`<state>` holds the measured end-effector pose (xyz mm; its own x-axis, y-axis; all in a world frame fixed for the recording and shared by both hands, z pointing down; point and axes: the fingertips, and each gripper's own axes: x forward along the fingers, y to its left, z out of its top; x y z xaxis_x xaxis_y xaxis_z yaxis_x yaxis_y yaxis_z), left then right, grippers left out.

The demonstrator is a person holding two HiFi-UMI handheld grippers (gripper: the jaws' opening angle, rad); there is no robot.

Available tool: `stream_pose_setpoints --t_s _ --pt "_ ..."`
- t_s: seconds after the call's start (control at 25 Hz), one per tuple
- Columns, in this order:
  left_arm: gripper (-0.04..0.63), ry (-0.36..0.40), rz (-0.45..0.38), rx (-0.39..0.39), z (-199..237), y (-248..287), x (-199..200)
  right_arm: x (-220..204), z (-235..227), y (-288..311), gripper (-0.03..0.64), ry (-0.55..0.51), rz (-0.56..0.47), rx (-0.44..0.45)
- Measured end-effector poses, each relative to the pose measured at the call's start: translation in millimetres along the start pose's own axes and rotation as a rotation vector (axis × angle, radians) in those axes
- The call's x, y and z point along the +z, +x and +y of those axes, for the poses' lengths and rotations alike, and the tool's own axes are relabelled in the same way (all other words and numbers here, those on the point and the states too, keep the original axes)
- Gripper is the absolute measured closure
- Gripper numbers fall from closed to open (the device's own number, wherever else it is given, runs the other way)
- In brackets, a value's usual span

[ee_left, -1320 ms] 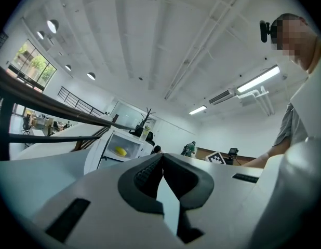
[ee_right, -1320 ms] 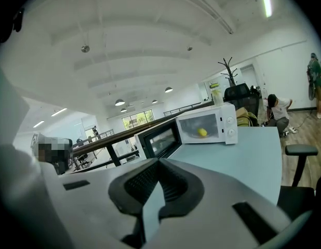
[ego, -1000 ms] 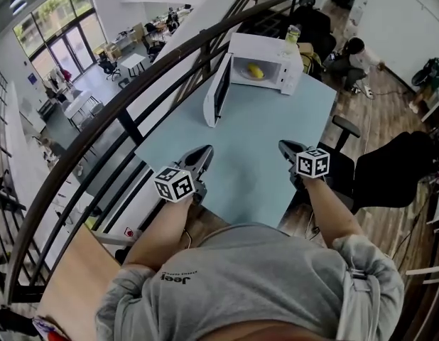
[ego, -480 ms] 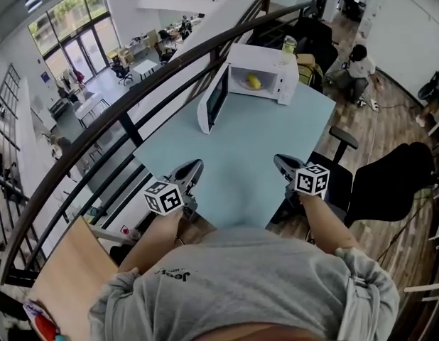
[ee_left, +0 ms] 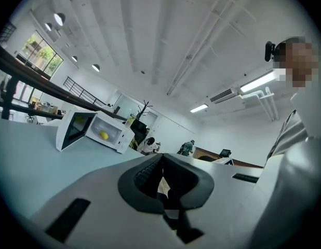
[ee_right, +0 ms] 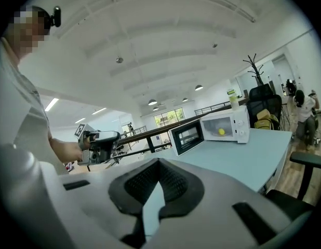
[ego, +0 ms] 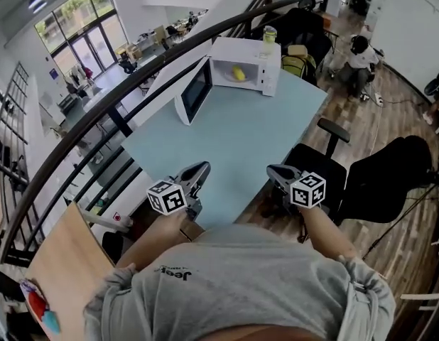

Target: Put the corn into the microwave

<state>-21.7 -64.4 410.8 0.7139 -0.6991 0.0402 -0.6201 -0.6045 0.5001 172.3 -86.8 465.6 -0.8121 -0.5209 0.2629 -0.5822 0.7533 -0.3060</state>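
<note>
The yellow corn [ego: 238,73] lies inside the white microwave [ego: 262,77] at the far end of the light blue table [ego: 255,133]. Its door [ego: 193,91] stands swung open to the left. Both gripper views also show the corn [ee_left: 104,135] [ee_right: 221,132] in the lit cavity, far ahead. My left gripper [ego: 198,172] [ee_left: 161,157] is over the table's near edge, shut and holding nothing. My right gripper [ego: 276,172] [ee_right: 159,162] hangs just off the table's near right edge, shut and also empty.
A dark curved railing [ego: 134,84] runs along the table's left side. A black office chair [ego: 326,169] stands at the table's near right, with another dark seat [ego: 397,176] beyond it. A bottle [ego: 269,34] stands on the microwave. A person [ego: 358,55] crouches on the wooden floor behind.
Both grippers have drawn back from the microwave to the table's near edge, and the head view has backed away with them. The corn stays inside and the door stays open.
</note>
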Motion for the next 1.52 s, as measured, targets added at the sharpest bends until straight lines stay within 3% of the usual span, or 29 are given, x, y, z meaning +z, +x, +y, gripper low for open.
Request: stream_pose_setpoints --t_s 0.2,0.4,0.64,0.88,1.52 --pt "0.577 0.006 0.006 0.042 -25.0 2.6 -11.4 -7.6 4.3 -24.8 0.598 -0.027 0.011 0.060" --pt "0.577 0.045 -0.014 0.039 -37.2 -3.1 2.0 -0.2 3.4 -35.5 0.598 -0.027 -0.008 0.055" --pt "0.577 0.079 -0.010 -0.005 -22.3 -17.3 17.7 10.6 2.3 -30.9 0.598 0.011 -0.059 -0.015" --pt "0.577 0.139 -0.001 -0.017 5.5 -63.8 39.2 23.0 29.3 -12.4 0.598 0.074 -0.125 -0.063" --pt "0.577 0.106 -0.057 -0.021 50.4 -101.4 41.1 44.1 49.2 19.3 0.600 0.077 -0.109 -0.090"
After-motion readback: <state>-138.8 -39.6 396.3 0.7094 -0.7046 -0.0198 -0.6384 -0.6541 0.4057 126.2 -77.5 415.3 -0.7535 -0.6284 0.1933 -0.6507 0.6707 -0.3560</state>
